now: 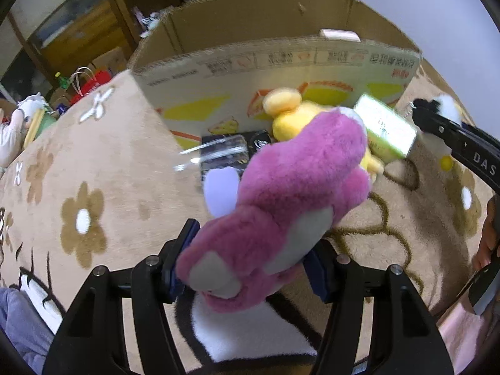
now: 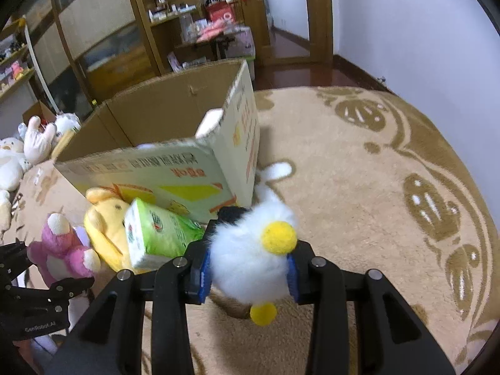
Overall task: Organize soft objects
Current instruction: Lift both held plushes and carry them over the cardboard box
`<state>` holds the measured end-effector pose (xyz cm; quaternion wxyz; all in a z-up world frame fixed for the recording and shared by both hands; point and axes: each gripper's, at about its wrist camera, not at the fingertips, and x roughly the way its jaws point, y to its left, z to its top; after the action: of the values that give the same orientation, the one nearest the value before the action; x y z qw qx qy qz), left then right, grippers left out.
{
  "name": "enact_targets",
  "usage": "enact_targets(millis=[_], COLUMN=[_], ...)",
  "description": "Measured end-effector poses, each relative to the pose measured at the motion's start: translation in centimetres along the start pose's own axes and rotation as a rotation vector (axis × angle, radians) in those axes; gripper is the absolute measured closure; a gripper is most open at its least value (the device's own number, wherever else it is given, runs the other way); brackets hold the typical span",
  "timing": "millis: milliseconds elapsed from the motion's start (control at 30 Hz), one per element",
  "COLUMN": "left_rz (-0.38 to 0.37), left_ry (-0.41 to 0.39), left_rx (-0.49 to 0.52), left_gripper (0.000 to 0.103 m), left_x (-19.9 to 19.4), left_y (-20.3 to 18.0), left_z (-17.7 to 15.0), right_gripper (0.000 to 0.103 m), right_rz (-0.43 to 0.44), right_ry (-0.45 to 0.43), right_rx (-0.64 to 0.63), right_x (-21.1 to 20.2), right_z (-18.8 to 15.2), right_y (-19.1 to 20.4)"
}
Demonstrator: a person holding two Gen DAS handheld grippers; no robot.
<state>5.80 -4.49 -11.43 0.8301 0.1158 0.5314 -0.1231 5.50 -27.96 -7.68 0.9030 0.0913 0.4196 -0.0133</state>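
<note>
Pinching a pink plush (image 1: 275,206), the left jaws match the right (clamped on a white fluffy toy (image 2: 250,259)).

A beige carpet (image 2: 359,162) with brown flower patterns covers the floor. In the upper left of the frame stand wooden shelves (image 2: 175,15). A white wall (image 2: 406,31) is at right, a wooden door frame (image 2: 318,12) at top.

A beige carpet (image 2: 359,168) patterned with brown flowers and scrolls was spread across the floor. An open cardboard box (image 2: 175,168) was stood on it. Against the box's front, a yellow plush toy (image 2: 106,225) was laid on the carpet, with a green tissue pack (image 2: 159,234) rested against it. A black box (image 1: 231,150) was placed just beside the toy.
</note>
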Motion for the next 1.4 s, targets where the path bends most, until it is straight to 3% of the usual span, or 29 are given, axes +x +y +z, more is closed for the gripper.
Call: enact_targets(millis=[167, 533, 867, 1067, 1400], left_rz=[0.0, 0.058, 0.053, 0.048, 0.086], left_ry=[-0.107, -0.31, -0.484, -0.55, -0.56], left_rx=[-0.026, -0.038, -0.126, -0.104, -0.044], left_gripper=[0.041, 0.041, 0.041, 0.041, 0.041], left_x=[-2.8, -7.5, -10.0, -11.1, -10.0], left_y=[0.1, 0.8, 2.7, 2.7, 2.7], left_z=[-0.3, 1.0, 2.8, 4.9, 8.6], right_gripper=[0.063, 0.063, 0.063, 0.063, 0.063], right_rz=[0.055, 0.066, 0.101, 0.106, 0.134], right_ry=[-0.073, -0.231, -0.308, -0.352, -0.404], right_rx=[-0.002, -0.047, -0.069, -0.111, -0.154], right_x=[-1.9, -6.8, -9.0, -9.4, -8.5], right_z=[0.4, 0.8, 2.5, 4.2, 7.5], right_y=[0.3, 1.9, 3.0, 4.0, 5.8])
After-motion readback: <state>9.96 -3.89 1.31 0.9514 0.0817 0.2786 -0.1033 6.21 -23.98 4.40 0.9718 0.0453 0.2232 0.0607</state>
